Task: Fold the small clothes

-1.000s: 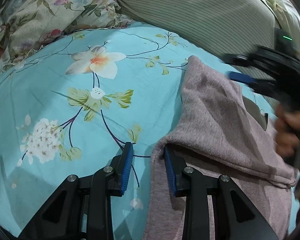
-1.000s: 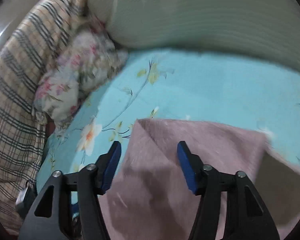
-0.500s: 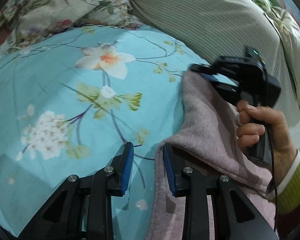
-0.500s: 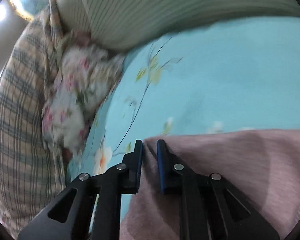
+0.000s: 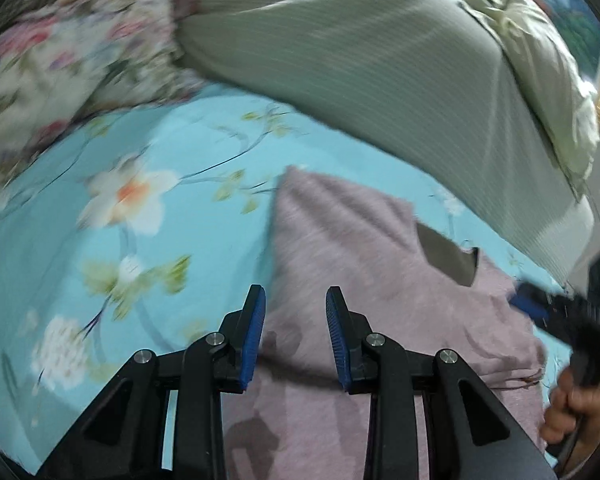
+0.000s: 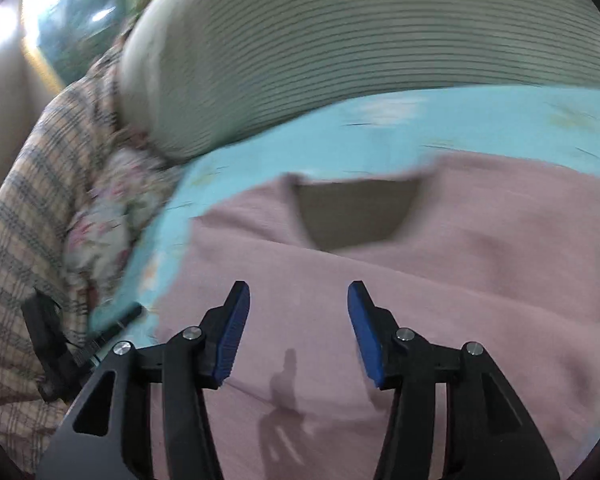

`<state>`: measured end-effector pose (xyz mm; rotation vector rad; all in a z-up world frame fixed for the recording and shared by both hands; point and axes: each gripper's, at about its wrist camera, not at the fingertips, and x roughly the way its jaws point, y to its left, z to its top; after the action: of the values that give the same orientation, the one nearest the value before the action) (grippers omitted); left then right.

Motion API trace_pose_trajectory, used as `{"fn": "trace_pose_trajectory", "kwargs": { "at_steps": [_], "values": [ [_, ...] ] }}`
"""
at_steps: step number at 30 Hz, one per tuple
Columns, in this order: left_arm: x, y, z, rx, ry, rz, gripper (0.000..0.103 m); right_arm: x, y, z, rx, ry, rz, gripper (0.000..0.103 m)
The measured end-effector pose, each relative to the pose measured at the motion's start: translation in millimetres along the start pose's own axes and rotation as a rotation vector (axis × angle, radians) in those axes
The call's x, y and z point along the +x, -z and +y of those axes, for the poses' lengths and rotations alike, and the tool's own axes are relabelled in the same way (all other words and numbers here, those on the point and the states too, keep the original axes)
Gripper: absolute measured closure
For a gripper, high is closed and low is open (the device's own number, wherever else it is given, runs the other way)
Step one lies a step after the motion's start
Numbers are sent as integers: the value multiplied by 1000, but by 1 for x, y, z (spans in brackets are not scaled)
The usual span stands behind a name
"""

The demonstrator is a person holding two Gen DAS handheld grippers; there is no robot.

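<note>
- The pink garment point(image 6: 420, 280) lies spread on the floral turquoise bedsheet point(image 5: 180, 240), neckline toward the striped pillow point(image 5: 360, 80).
- Your left gripper point(image 5: 296, 334) hangs over the garment's left edge — fingers apart, nothing pinched between them.
- Your right gripper point(image 6: 298, 330) is over the garment's middle, jaws opening, pads clear of the cloth as far as the blur allows.

The right gripper point(image 6: 298, 330), its blue-padded jaws opening with nothing between them, hangs over a mauve knitted garment point(image 6: 440, 280) spread on a turquoise floral bedsheet point(image 6: 420, 128), below a grey-green striped pillow point(image 6: 340, 52).
</note>
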<state>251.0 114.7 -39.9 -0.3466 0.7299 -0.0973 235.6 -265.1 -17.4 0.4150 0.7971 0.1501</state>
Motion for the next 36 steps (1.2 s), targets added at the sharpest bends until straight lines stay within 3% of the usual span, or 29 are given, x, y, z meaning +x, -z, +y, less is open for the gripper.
{"fn": "trace_pose_trajectory", "kwargs": {
  "at_steps": [3,5,7,9,13,15,16,20,22,24,26,30,33,36],
  "values": [
    [13,-3,-11,42,44,13,71,-50,12,-55,101,137,-75,51],
    [29,0,-15,75,74,62,71,-75,16,-83,156,195,-121,51],
    [48,9,-14,116,1,119,72,-86,18,-102,185,234,-127,51],
    [58,14,-8,109,-12,156,73,-84,18,-110,182,247,-102,51],
    [56,14,-11,114,-19,148,73,-53,21,-106,143,277,11,53],
    [57,16,-13,125,-29,151,73,-42,25,-107,135,236,47,100],
    [57,17,-14,131,-31,153,73,-42,23,-102,125,227,37,100],
    [56,16,-14,138,-31,157,73,-87,6,-64,-62,239,-189,100],
    [56,17,-13,139,-28,156,73,-84,5,-65,-116,293,-143,100],
    [56,18,-15,149,-35,152,73,-64,14,-86,-81,334,9,100],
    [55,20,-16,158,-36,152,73,-56,26,-103,-19,366,90,98],
    [53,22,-16,172,-34,157,73,-76,36,-99,16,433,10,94],
    [53,22,-16,178,-36,161,73,-81,26,-80,18,333,-70,94],
    [53,22,-18,183,-44,163,72,-57,15,-69,20,175,-29,94]
  ]
}}
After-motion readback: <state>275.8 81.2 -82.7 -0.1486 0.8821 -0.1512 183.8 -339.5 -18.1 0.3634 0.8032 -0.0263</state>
